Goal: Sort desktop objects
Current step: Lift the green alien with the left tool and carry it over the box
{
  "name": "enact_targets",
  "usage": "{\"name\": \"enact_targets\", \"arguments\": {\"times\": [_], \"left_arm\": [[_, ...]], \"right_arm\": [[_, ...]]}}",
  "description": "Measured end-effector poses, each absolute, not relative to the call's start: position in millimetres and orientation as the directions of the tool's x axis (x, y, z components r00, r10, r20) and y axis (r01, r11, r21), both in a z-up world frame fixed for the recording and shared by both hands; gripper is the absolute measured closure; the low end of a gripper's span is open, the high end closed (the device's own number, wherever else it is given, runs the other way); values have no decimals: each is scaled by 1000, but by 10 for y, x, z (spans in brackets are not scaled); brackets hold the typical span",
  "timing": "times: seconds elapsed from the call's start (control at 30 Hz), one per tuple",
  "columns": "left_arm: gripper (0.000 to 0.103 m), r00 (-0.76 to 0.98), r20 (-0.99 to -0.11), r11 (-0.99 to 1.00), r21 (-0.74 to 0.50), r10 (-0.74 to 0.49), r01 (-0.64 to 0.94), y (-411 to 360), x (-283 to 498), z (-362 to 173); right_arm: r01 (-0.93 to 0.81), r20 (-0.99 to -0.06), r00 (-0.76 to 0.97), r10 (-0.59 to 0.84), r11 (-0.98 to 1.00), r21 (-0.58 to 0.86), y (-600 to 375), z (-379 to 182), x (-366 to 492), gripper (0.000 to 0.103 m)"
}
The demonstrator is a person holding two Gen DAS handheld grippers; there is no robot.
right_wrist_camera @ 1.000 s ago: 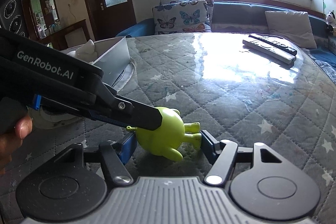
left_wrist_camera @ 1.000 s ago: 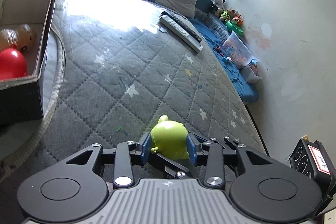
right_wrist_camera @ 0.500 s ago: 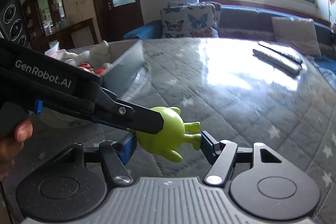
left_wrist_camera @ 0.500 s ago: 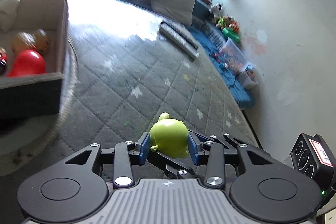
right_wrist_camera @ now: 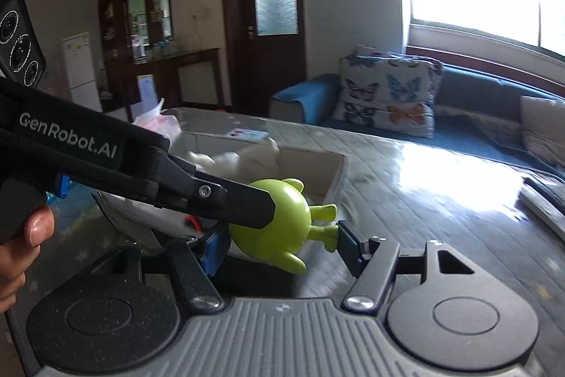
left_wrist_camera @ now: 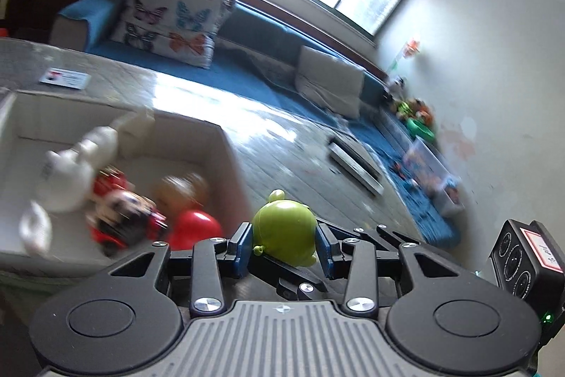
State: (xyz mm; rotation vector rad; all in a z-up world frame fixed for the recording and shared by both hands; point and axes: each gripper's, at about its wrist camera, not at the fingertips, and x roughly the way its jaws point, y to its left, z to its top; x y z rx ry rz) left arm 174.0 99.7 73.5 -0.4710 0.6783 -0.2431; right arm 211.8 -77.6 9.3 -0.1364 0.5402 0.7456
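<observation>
My left gripper is shut on a green toy figure and holds it in the air by the near right corner of a white cardboard box. The box holds a white plush, a red and black toy, a tan ball and a red ball. In the right wrist view the green toy sits between the pads of my right gripper. The right pads stand on both sides of the toy, and the right one seems to touch its feet. The left gripper's finger crosses in front of it.
Two remote controls lie on the grey quilted table top at the right. A card lies beyond the box. A blue sofa with cushions stands behind the table. A person's hand holds the left gripper.
The green toy has been lifted off the table top and carried left toward the box. Both grippers rose and swung left with it. The view is now blurred by motion.
</observation>
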Motion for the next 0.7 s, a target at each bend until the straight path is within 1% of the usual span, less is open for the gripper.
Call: {"name": "enact_targets", "arguments": {"times": [0.3,0.7], "left_arm": [[62,750,-578,861,-509,-321,-24,1546,2102,534],[63,732,-598,845,-531,-328,-56,1700,2311,284]], "right_arm": [[-703,-559,533,635,700,125,-228,-63,2596,37],[-682,-608,513,605,718,139,-43,-289,2856,37]]}}
